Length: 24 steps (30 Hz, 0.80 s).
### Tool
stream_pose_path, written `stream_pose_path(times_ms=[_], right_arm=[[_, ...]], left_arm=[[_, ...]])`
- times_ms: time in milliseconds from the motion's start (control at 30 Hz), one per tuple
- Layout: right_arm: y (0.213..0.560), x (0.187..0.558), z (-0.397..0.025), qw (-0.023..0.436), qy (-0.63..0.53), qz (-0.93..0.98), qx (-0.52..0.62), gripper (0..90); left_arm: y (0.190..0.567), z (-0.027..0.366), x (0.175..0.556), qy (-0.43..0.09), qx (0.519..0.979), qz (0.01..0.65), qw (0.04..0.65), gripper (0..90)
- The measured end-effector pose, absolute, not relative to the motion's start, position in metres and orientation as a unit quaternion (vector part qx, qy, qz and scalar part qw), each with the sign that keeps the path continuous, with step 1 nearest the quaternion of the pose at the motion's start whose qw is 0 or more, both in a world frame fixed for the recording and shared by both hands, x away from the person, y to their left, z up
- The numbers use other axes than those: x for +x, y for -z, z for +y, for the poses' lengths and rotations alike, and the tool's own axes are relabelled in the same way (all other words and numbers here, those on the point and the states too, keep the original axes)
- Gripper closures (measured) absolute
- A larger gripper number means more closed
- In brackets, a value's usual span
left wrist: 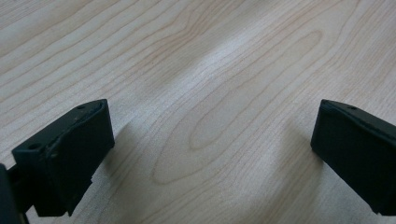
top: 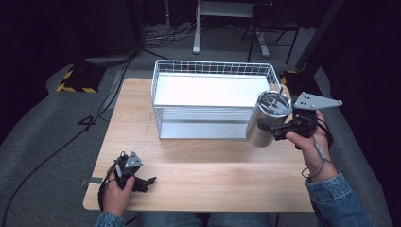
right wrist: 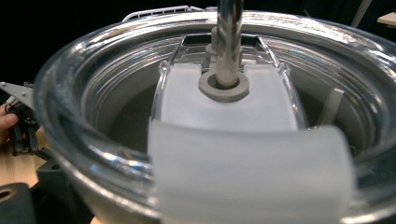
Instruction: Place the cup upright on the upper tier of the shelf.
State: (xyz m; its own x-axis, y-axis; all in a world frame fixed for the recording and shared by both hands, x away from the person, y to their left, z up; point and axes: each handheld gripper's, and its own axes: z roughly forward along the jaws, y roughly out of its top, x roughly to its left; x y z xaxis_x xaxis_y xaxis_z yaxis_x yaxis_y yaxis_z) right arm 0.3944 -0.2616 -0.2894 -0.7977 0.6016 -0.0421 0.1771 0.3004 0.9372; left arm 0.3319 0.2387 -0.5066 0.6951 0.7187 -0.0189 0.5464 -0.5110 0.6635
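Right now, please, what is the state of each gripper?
Left gripper: open, holding nothing, low over the table.
Right gripper: shut on the steel tumbler, held tilted.

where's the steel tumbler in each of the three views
High view: the steel tumbler is right of centre, tilted, gripped by the right gripper at the wire basket's right front corner.
Left gripper view: not in it; just the wooden table between open jaws.
Right gripper view: its clear lid and straw, very close.
Shared landmark: the wooden table.

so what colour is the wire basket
White, wire basket, clearest in the high view.
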Motion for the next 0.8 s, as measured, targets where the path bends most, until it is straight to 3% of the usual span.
stream_pose_path(times_ms=[800], right_arm=[[0.235, 0.426, -0.244, 0.216, -0.544, 0.769, 0.255, 3.9]], left_arm=[[0.507, 0.239, 0.332, -0.131, 0.859, 0.368, 0.33, 0.0]])
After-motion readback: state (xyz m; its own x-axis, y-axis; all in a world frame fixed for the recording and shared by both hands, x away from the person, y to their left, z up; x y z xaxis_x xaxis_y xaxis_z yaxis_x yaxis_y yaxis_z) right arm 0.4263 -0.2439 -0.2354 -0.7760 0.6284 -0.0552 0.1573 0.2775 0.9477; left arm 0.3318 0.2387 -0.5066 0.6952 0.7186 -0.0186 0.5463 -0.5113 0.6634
